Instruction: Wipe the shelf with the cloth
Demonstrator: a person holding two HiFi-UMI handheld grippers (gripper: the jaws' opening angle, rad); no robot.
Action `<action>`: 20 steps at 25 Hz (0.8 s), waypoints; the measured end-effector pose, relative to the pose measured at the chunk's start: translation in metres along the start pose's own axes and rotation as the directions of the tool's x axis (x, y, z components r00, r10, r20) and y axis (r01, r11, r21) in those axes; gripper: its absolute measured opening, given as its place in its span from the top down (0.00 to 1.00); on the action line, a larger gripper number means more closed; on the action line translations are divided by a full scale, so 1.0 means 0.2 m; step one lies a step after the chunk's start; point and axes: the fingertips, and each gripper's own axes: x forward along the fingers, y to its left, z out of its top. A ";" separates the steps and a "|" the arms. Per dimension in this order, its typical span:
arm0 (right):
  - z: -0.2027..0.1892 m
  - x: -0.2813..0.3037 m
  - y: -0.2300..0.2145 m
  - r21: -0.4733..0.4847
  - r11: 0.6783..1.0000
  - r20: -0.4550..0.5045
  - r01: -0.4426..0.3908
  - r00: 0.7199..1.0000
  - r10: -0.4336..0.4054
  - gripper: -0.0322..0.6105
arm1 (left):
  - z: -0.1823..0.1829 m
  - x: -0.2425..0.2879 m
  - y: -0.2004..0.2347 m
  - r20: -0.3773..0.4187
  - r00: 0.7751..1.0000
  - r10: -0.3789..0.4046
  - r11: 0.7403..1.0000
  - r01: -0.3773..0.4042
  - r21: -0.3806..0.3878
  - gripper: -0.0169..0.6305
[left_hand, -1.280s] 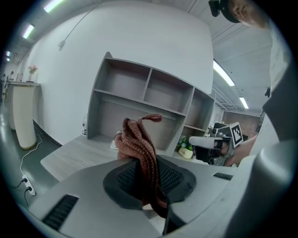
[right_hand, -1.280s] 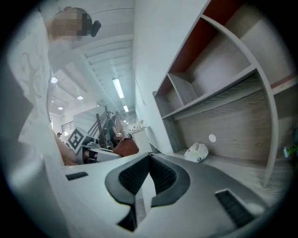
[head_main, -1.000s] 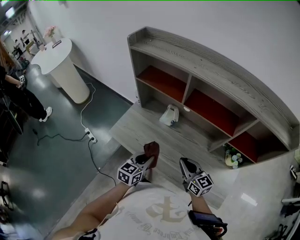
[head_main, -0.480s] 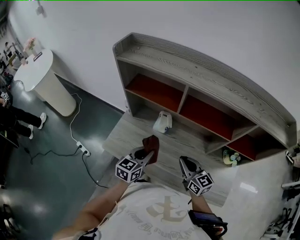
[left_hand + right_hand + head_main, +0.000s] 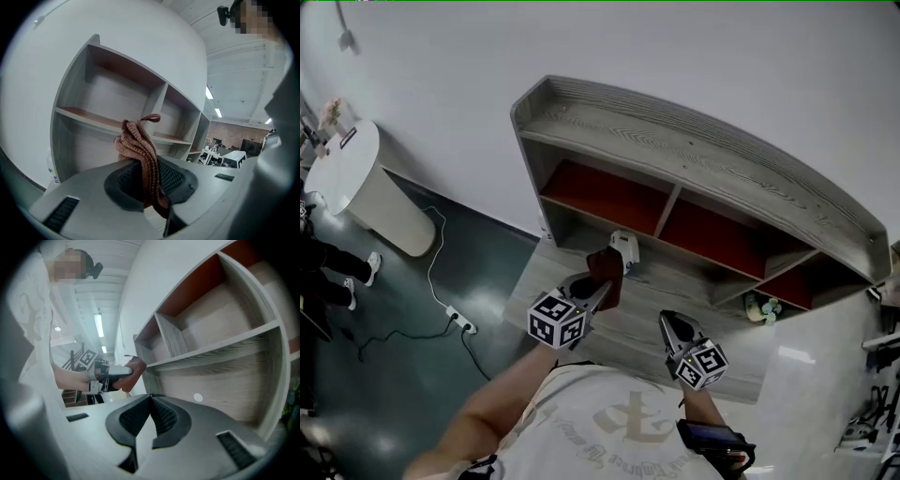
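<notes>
Left gripper [image 5: 592, 298]: clenched on the cloth [image 5: 605, 271], raised and reaching forward.
Cloth: bunched brown knit, pinched near its lower part. Most of it stands up past the jaw tips, with 1 small loop on top. It appears to touch nothing but the jaws.
Right gripper [image 5: 672, 328]: jaws pressed together with nothing between them, held lower and further back.
Shelf [image 5: 694, 155]: ahead of both grippers. Its long axis runs left to right across the head view, with 3 red-floored bays under 1 long top board.
Base board [image 5: 581, 246]: the low wooden deck in front of the bays, with a white object [image 5: 624, 250] standing on it.
Key relation: the cloth points from the left jaws toward the shelf's left end. In the head view it lies over the base board, just beside the white object and below the left bay. Its height above the wood cannot be told.
Nearer arm: left, by my reading.
Coming move: probably carry the cloth forward onto a board, then sweep along the long axis.
</notes>
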 end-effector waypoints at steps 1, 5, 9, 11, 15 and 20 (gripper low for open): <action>0.00 0.01 0.00 0.000 1.000 0.002 0.010 1.000 -0.010 0.94 | 0.04 0.01 0.02 0.002 1.000 -0.010 1.000 0.010 0.007 0.86; 0.01 0.05 0.02 0.004 0.999 0.008 0.053 0.999 -0.054 0.94 | 0.19 0.07 0.07 0.013 0.999 -0.051 0.998 0.050 0.028 0.86; 0.01 0.08 0.04 0.005 0.996 0.012 0.086 0.996 -0.086 0.94 | 0.34 0.14 0.11 0.013 0.996 -0.087 0.995 0.086 0.045 0.86; 0.02 0.10 0.05 0.004 0.995 0.017 0.101 0.995 -0.101 0.94 | 0.39 0.17 0.12 0.006 0.994 -0.108 0.993 0.107 0.049 0.86; 0.01 0.12 0.06 0.007 0.992 0.020 0.126 0.992 -0.126 0.94 | 0.50 0.25 0.13 -0.004 0.990 -0.142 0.988 0.142 0.068 0.86; -0.01 0.10 0.05 0.023 0.986 0.019 0.165 0.986 -0.166 0.94 | 0.60 0.41 0.14 -0.035 0.987 -0.156 0.983 0.158 0.088 0.86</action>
